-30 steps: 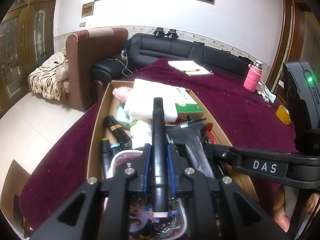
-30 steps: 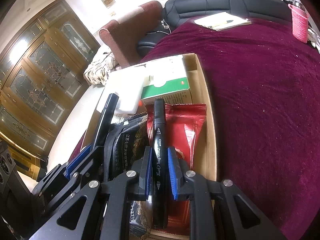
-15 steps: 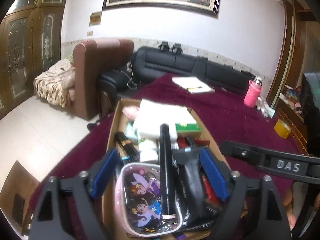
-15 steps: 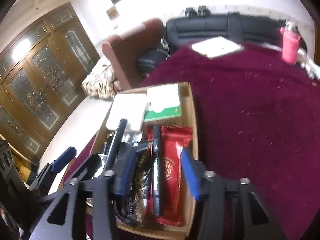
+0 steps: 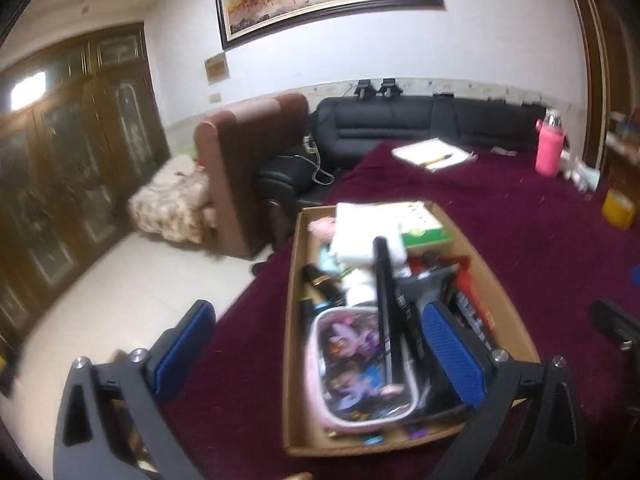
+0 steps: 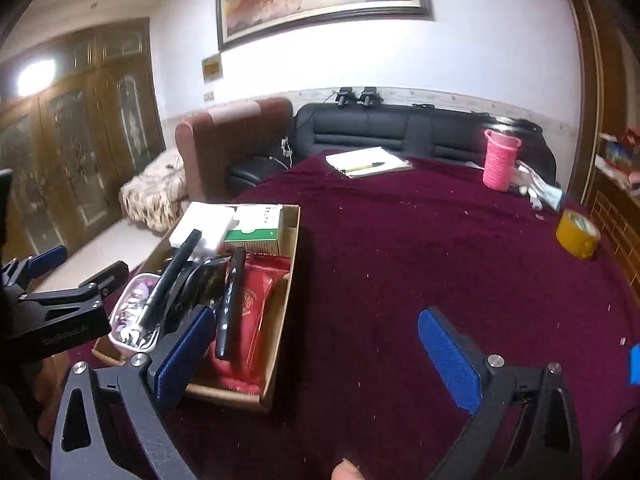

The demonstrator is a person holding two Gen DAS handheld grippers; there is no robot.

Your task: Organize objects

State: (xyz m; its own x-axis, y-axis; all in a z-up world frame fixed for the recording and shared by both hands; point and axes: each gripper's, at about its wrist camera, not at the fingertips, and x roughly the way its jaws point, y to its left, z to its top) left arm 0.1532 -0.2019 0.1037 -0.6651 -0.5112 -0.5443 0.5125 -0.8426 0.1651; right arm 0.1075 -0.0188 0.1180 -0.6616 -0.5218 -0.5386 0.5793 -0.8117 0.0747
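An open cardboard box full of small items stands on the maroon table. One black marker lies loose on a pink cartoon pouch. My left gripper hangs above that end of the box, its jaws opening wide and its pads touching nothing. A second black marker rests on a red packet inside the box. My right gripper is beside the box's right wall, over bare cloth, with its jaws opening and nothing between them.
A white carton and a green-and-white carton fill the far end of the box. Farther off on the table are a notebook with a pen, a pink bottle and a yellow tape roll. A black sofa lies beyond.
Both grippers went from shut on a black marker to wide open, leaving the markers in the box. Both pulled back and up; the right one swung right, off the box.
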